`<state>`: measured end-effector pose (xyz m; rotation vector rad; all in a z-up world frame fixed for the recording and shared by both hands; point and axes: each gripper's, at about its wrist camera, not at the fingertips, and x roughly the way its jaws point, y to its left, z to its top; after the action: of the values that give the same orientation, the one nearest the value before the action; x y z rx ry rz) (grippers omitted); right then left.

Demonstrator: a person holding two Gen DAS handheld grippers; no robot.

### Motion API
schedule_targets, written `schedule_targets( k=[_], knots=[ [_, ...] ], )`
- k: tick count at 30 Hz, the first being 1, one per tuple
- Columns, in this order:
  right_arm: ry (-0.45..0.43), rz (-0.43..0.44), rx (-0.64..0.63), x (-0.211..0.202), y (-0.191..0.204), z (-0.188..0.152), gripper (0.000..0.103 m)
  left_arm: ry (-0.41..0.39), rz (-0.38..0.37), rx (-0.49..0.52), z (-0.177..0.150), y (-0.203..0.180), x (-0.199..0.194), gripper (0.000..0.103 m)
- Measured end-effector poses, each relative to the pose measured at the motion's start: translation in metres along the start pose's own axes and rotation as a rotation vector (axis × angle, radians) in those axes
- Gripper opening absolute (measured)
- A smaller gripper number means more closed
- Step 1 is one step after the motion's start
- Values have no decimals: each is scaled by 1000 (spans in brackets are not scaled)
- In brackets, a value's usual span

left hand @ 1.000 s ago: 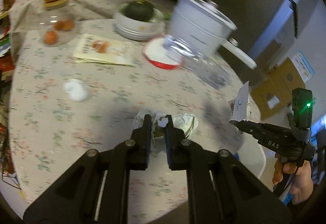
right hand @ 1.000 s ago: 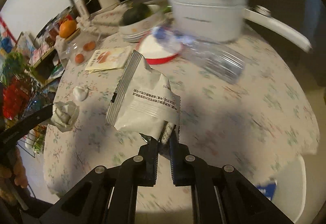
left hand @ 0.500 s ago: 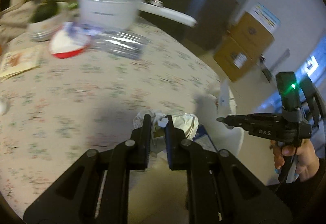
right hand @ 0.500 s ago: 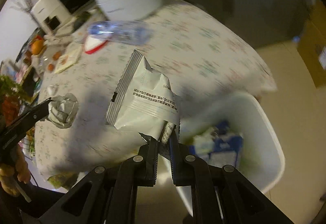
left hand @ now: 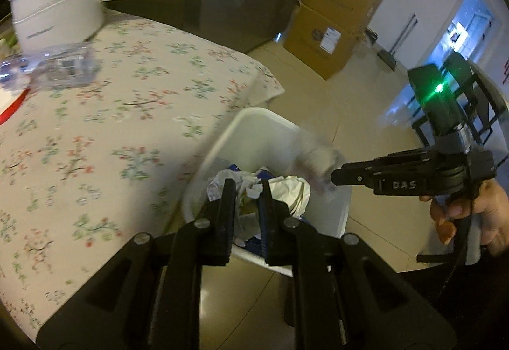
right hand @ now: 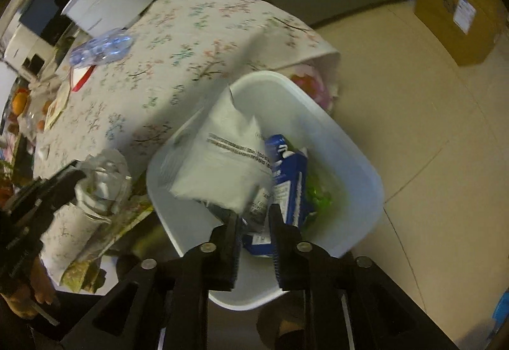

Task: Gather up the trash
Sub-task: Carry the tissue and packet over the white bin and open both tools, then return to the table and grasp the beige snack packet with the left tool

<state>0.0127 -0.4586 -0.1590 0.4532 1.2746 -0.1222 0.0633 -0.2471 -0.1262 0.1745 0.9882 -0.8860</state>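
Note:
A white trash bin (right hand: 350, 152) stands on the floor beside the round table; it also shows in the left wrist view (left hand: 254, 124). My right gripper (right hand: 254, 216) is open above the bin, and the white snack wrapper (right hand: 219, 159) is blurred, dropping away from its fingers into the bin. My left gripper (left hand: 246, 191) is shut on a crumpled foil wrapper (left hand: 289, 191) and holds it over the bin's near rim. The foil wrapper also shows in the right wrist view (right hand: 101, 184). A blue carton (right hand: 289, 184) lies in the bin.
The table has a floral cloth (left hand: 95, 114) with a crushed clear plastic bottle (left hand: 60, 66) and a white pot with a long handle (left hand: 60, 9) on it. Cardboard boxes (left hand: 334, 22) stand on the tiled floor (right hand: 413, 95) behind the bin.
Both grippers swung from over the table to above the bin. My right gripper opened and let go of the white snack wrapper, which is falling into the bin. My left gripper still holds the foil.

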Motion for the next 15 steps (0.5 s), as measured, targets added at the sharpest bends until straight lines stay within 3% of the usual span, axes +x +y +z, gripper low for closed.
schedule_targets(
  k=[2,4,11,13,15],
  knots=[
    [-13,3,15,-6,-5,0,49,15,-1,8,0,-6,10,16],
    [-35,-1,23,-12,-10,-1,61,24,1,17,0,-9,17,16],
    [-43,-9,49,-15,-23,1,61,43,-5,27,-4,-13,34,18],
    [-41,-13,52,-13,-24,2,61,46,-27,33,-3,-13,38,33],
    [-46,-15,60,-15,-26,3,62,40,-9,42,-3,-14,38,63]
  ],
)
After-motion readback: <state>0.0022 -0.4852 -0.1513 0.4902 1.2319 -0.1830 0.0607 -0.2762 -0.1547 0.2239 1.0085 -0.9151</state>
